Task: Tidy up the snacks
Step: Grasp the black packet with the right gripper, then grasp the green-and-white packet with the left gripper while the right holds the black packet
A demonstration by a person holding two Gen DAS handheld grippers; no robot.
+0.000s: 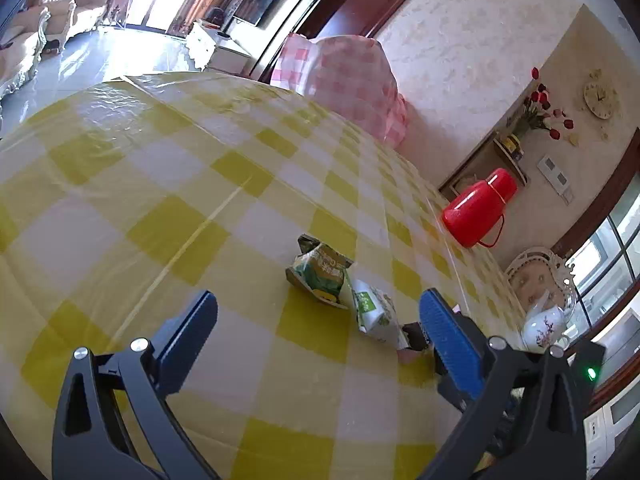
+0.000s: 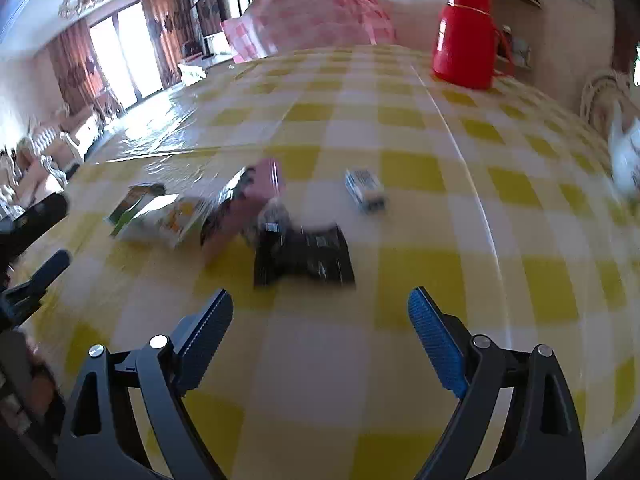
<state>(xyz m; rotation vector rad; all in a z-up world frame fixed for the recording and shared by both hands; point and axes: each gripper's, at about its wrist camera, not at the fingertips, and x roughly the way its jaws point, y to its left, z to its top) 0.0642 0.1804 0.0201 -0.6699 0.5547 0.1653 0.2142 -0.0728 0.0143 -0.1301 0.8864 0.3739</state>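
Observation:
Snack packets lie on a yellow-checked tablecloth [image 1: 160, 184]. In the left wrist view a green packet [image 1: 320, 272] and a white-green packet [image 1: 376, 312] lie just ahead of my open, empty left gripper [image 1: 318, 312]. In the blurred right wrist view a black packet [image 2: 304, 256], a pink packet [image 2: 248, 204], a white-green packet [image 2: 160, 216] and a small white-blue packet [image 2: 366, 190] lie ahead of my open, empty right gripper [image 2: 320, 304]. The left gripper's fingers [image 2: 44, 272] show at that view's left edge.
A red thermos [image 1: 476, 208] stands near the table's far right edge, also in the right wrist view [image 2: 464, 32]. A white teapot [image 1: 544, 324] sits at the right. A chair covered in pink-checked cloth [image 1: 348, 76] stands behind the table.

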